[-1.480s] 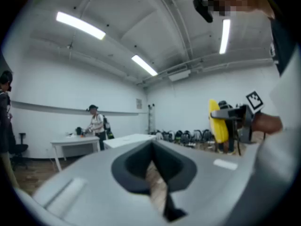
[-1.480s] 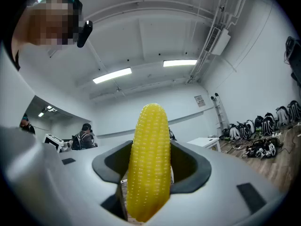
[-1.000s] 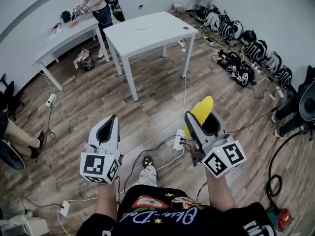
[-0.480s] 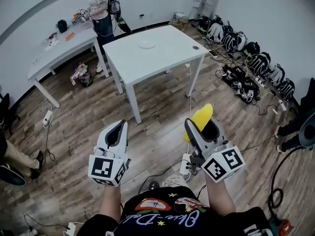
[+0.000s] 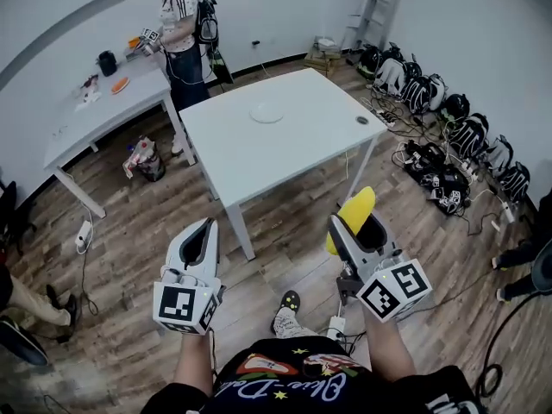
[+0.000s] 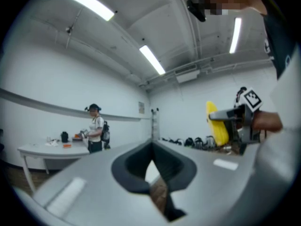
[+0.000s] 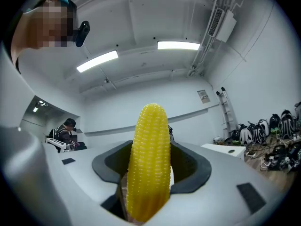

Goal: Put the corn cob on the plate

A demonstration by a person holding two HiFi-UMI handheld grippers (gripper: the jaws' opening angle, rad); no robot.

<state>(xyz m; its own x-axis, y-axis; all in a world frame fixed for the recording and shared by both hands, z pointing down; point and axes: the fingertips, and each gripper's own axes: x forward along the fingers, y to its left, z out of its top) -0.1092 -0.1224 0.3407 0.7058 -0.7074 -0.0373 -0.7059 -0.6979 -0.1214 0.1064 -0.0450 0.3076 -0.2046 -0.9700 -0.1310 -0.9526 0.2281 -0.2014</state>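
Two claws sit low in the frame: the right claw (image 5: 355,224) grasps the corn cob (image 7: 149,164), upright between its jaws; the left claw (image 5: 200,233) is clenched on nothing. Only the cob's lower end seems pinched, so I think it may slip while carried. Further up, the plate (image 5: 266,113) on the white bench (image 5: 310,141) looks empty.

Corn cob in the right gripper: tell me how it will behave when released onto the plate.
The corn cob looks round and tapered, so it would probably roll on the plate. It stands straight out of the right gripper without sagging, so it is likely stiff. Its bumpy kernels probably resist slipping.
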